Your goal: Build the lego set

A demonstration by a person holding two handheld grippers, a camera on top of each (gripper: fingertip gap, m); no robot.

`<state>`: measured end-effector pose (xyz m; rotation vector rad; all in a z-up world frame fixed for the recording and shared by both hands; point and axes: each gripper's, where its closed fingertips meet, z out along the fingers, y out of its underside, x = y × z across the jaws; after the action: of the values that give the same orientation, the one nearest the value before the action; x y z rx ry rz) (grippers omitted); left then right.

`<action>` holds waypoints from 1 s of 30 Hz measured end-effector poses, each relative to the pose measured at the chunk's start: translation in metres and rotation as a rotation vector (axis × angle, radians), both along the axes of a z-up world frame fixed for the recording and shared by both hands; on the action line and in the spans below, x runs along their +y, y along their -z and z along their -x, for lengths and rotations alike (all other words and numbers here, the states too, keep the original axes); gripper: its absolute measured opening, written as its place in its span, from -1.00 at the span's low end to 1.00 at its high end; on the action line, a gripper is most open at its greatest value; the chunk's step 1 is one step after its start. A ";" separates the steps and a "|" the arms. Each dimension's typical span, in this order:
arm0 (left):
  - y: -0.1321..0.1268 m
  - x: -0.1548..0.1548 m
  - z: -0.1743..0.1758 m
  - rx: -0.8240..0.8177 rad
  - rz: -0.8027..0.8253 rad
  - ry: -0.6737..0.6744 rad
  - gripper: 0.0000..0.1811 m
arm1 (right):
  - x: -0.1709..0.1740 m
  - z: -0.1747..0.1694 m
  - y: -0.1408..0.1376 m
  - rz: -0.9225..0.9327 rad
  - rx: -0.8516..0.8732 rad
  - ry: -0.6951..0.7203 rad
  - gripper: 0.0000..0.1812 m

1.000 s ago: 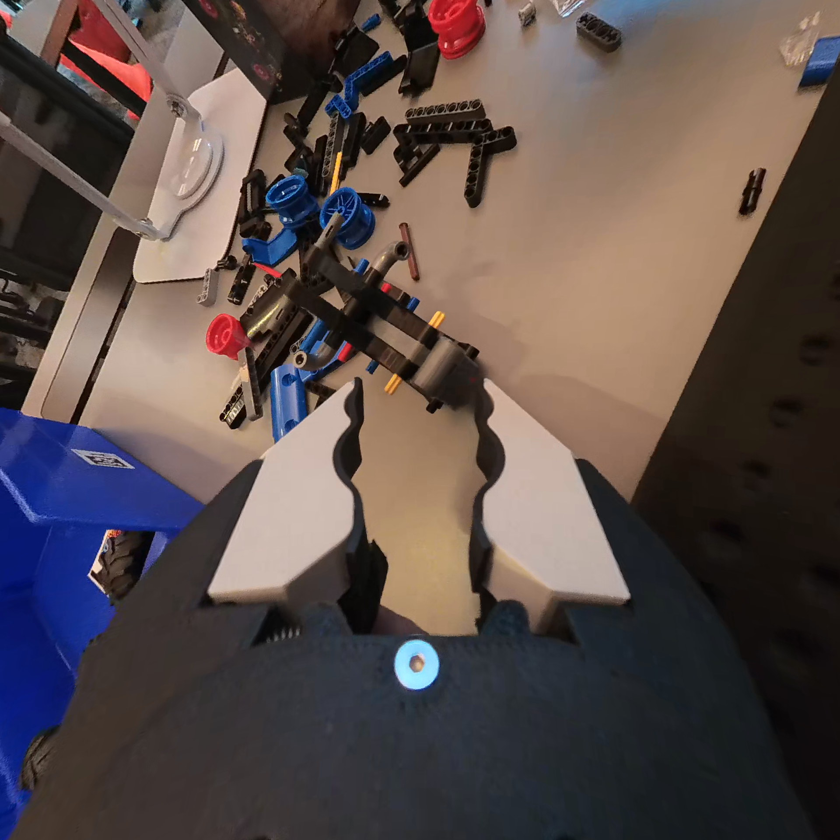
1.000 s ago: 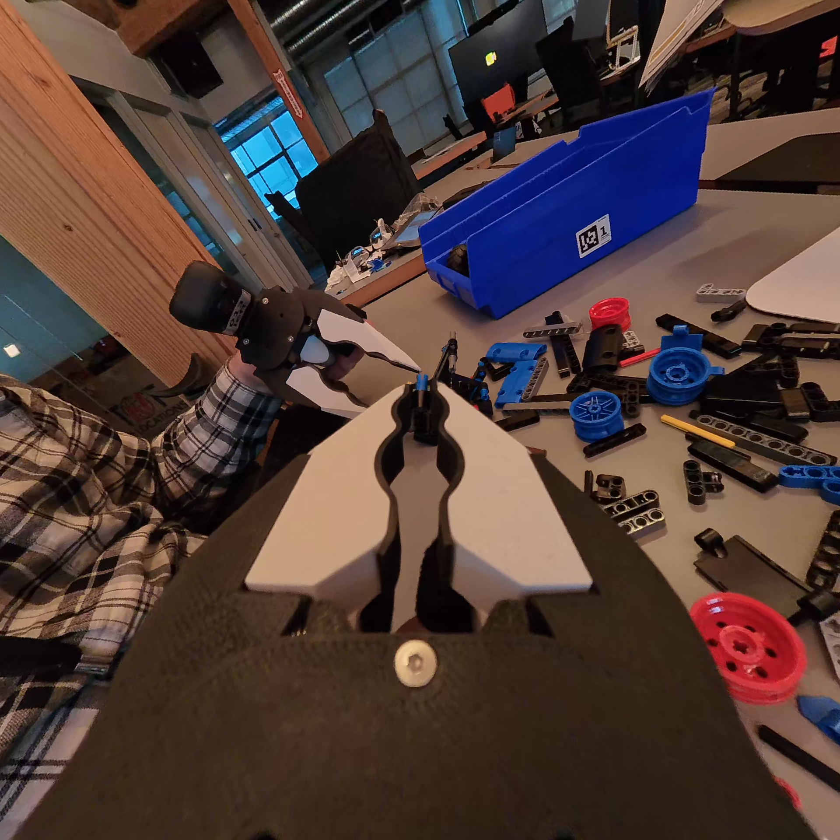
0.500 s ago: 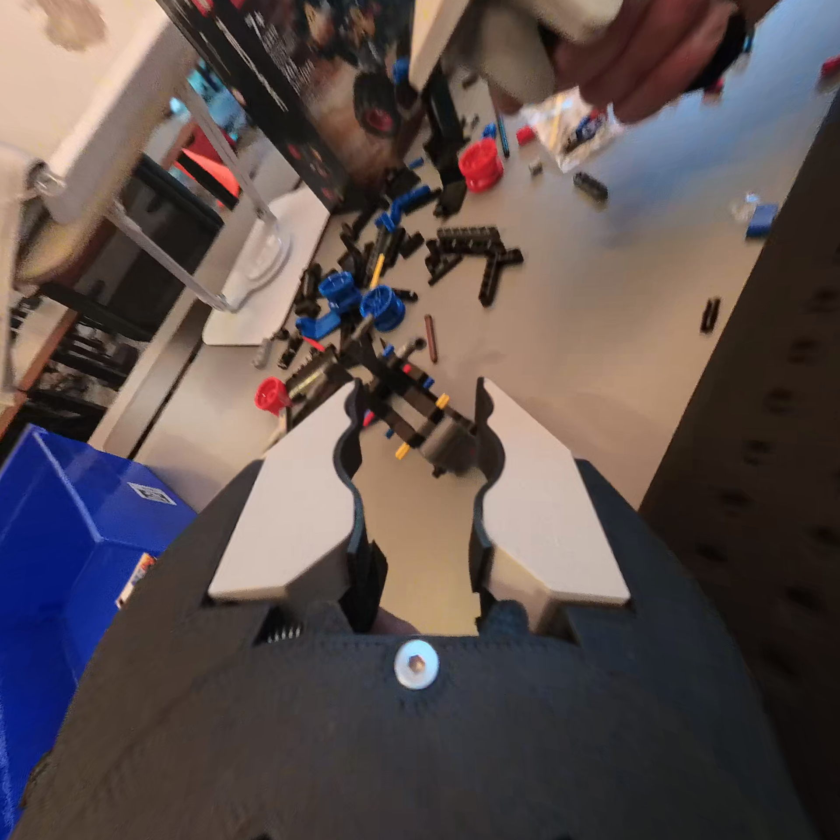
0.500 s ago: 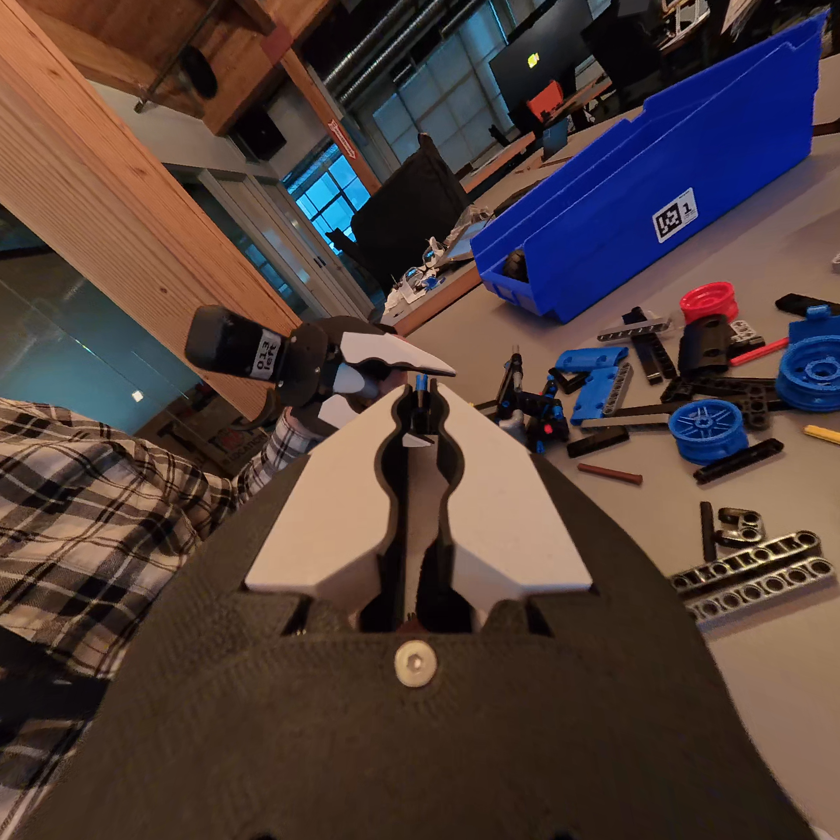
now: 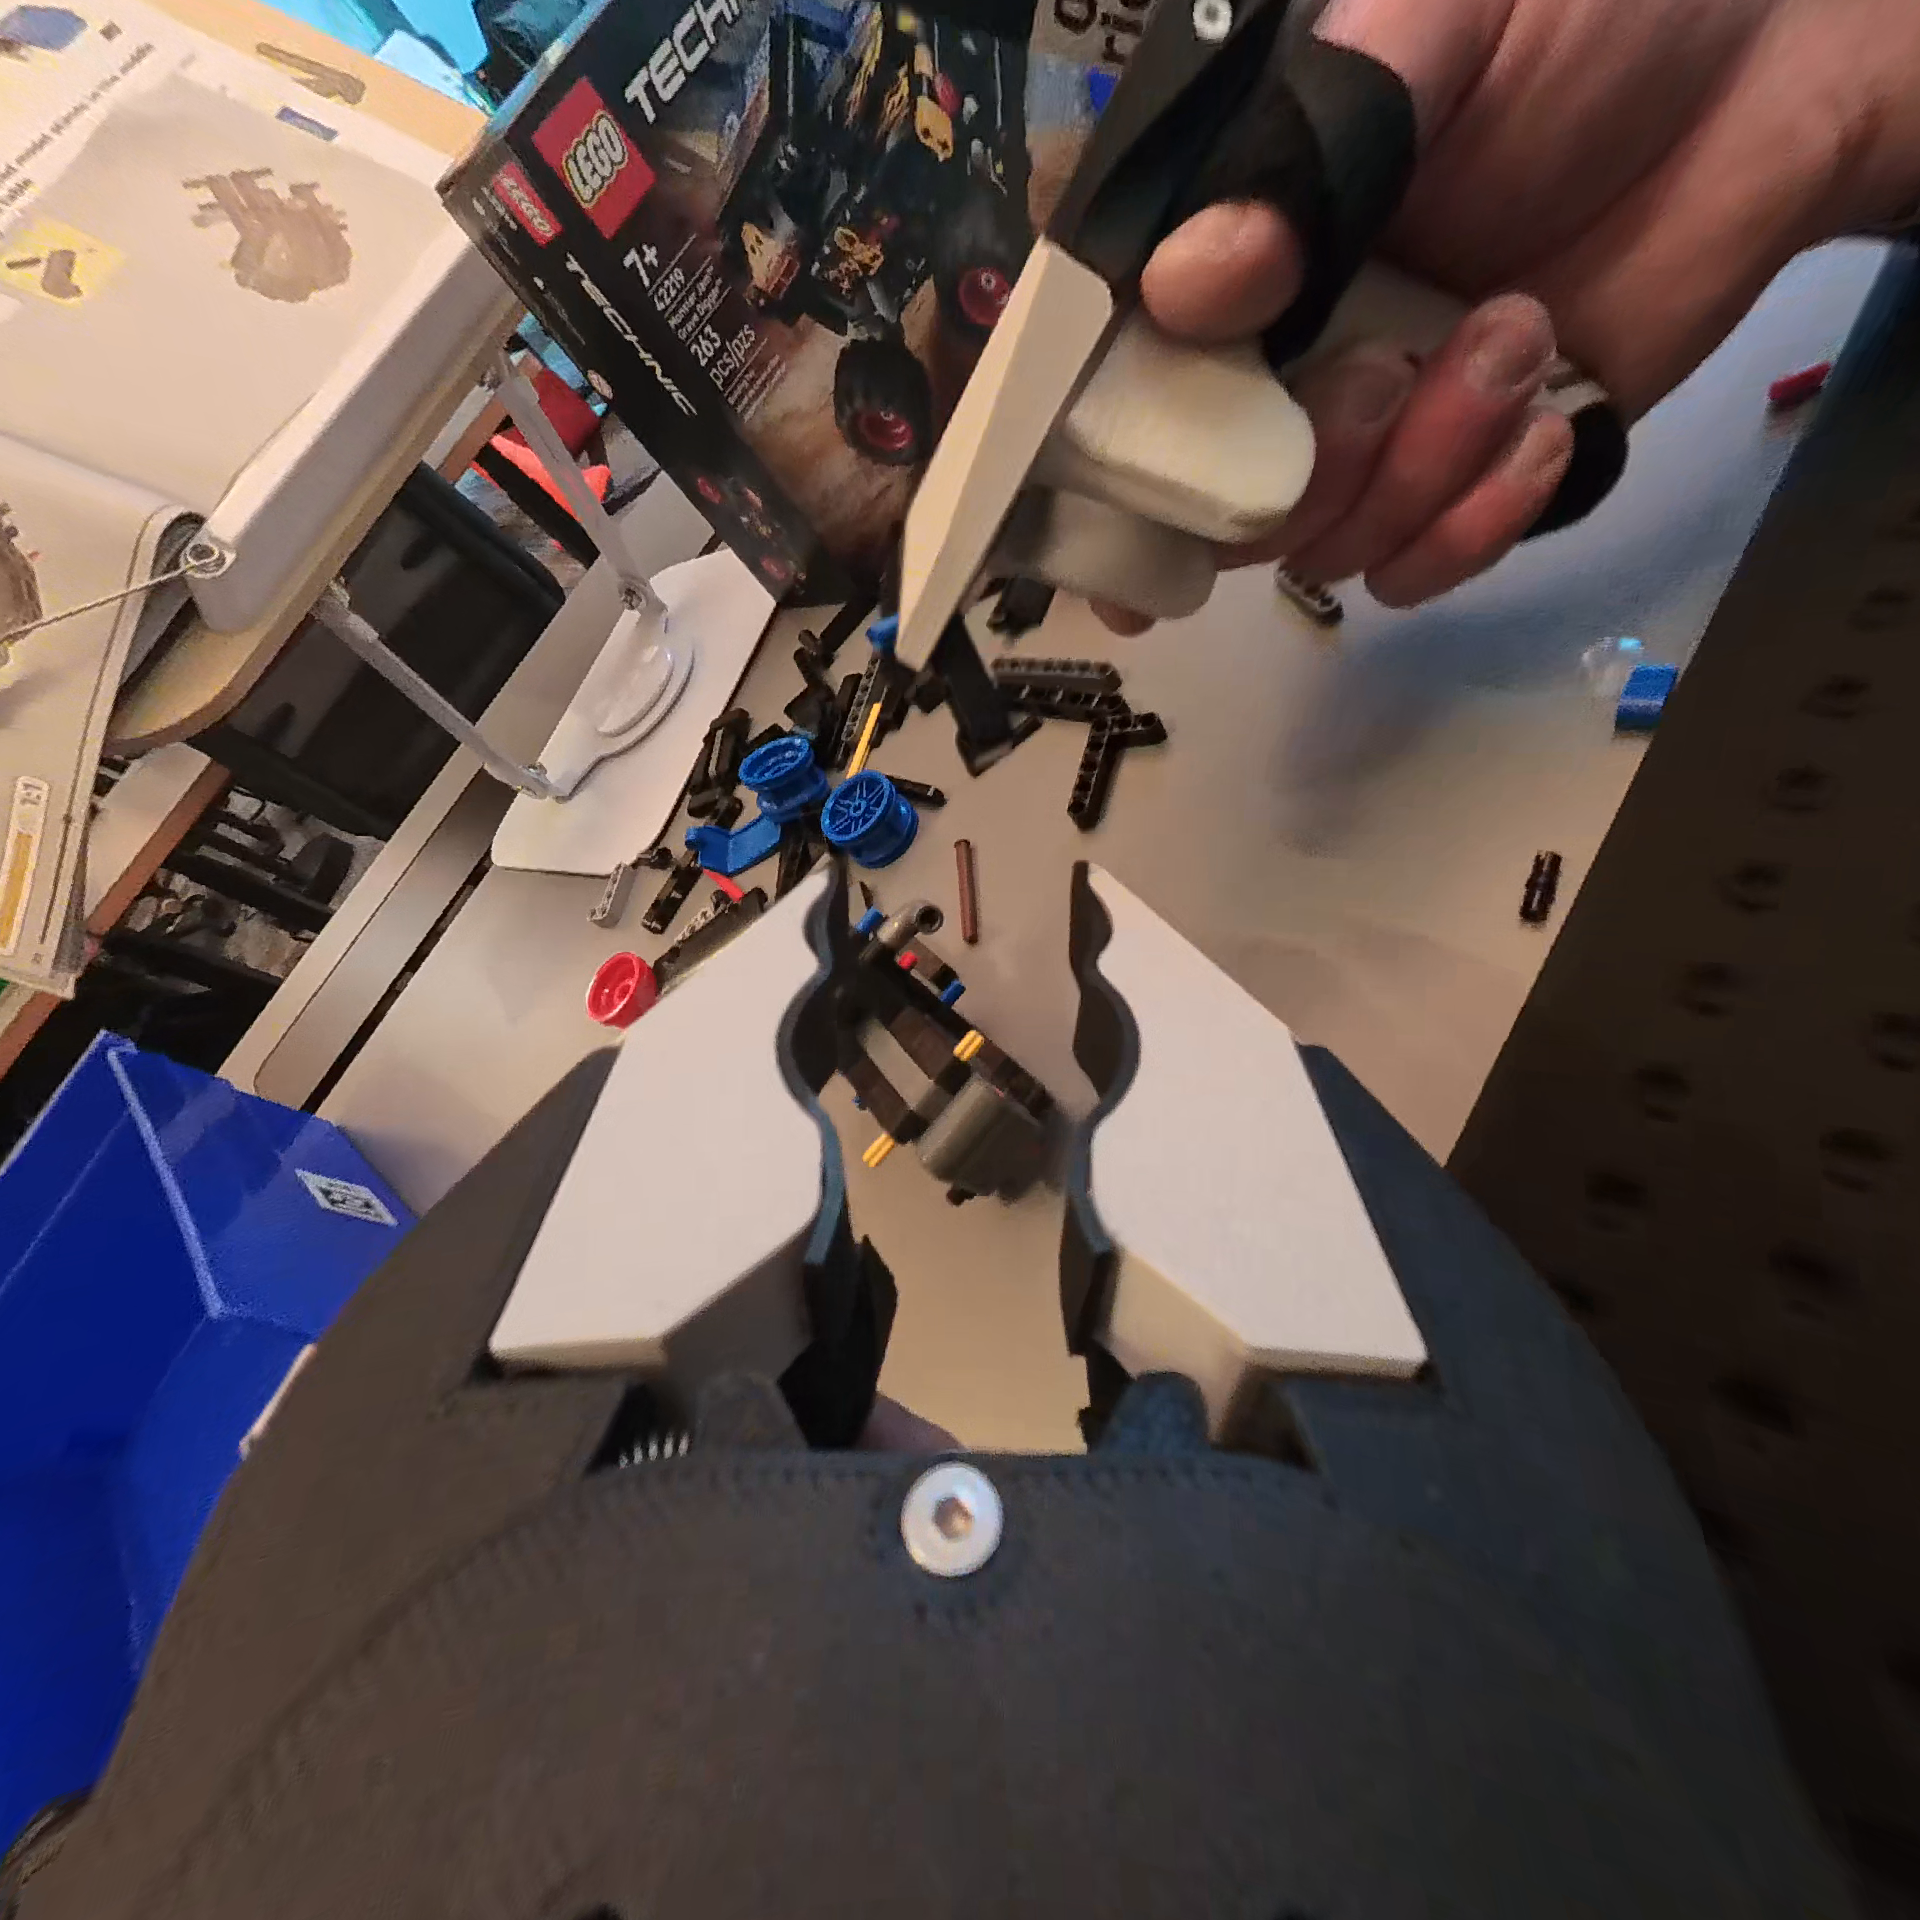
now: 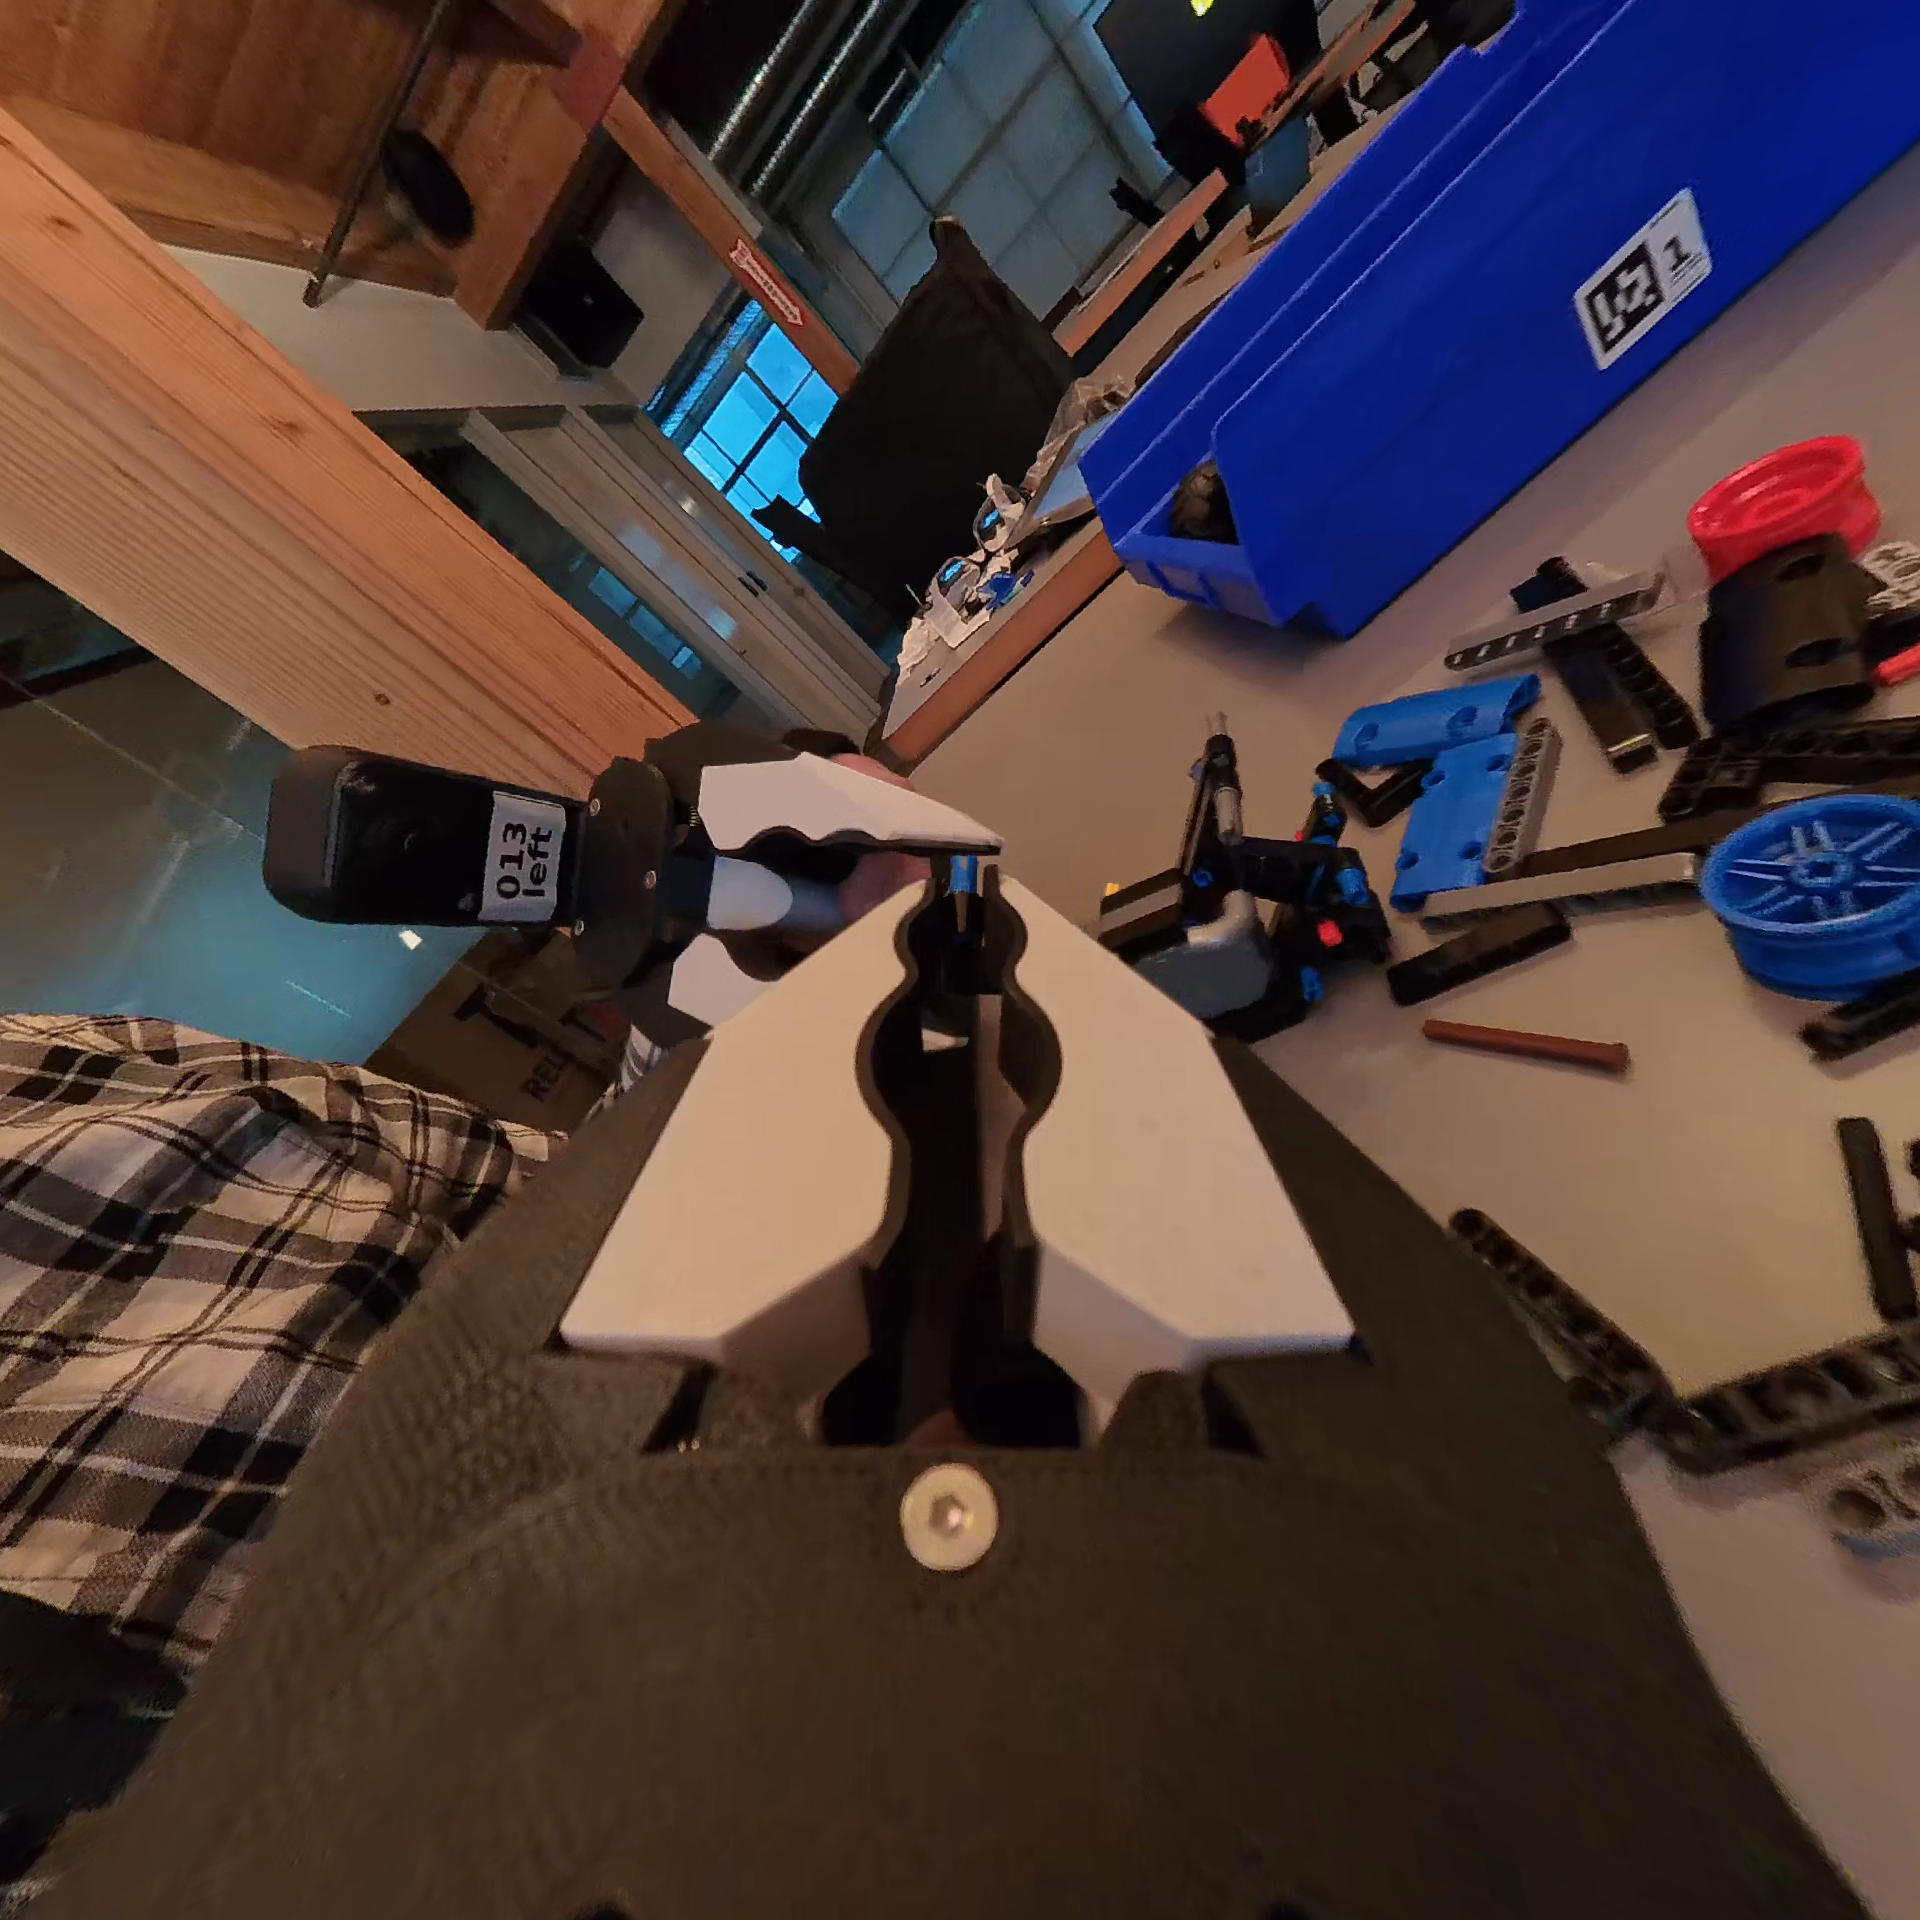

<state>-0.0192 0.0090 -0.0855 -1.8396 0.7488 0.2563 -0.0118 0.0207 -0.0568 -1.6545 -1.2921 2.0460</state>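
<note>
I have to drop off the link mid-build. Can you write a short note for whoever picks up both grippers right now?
Left gripper: open and empty, raised over the partly built assembly, which lies on the table.
Right gripper: shut on a small black piece with a blue pin, held in the air near the left gripper's tips.
Loose parts, including blue wheels and black beams, lie scattered beyond the assembly; blue bin at the table's edge.
Done: a partial chassis.
Left: fit the held piece, then most loose parts.
</note>
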 end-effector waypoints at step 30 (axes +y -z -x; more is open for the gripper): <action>-0.032 -0.004 -0.010 -0.718 -0.001 0.087 -0.94 | -0.028 0.011 0.003 -0.943 0.147 0.102 -0.85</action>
<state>-0.0090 0.0051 -0.0531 -1.7191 0.3172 -0.4455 -0.0232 -0.0075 -0.0597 -1.0635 -1.6818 1.1351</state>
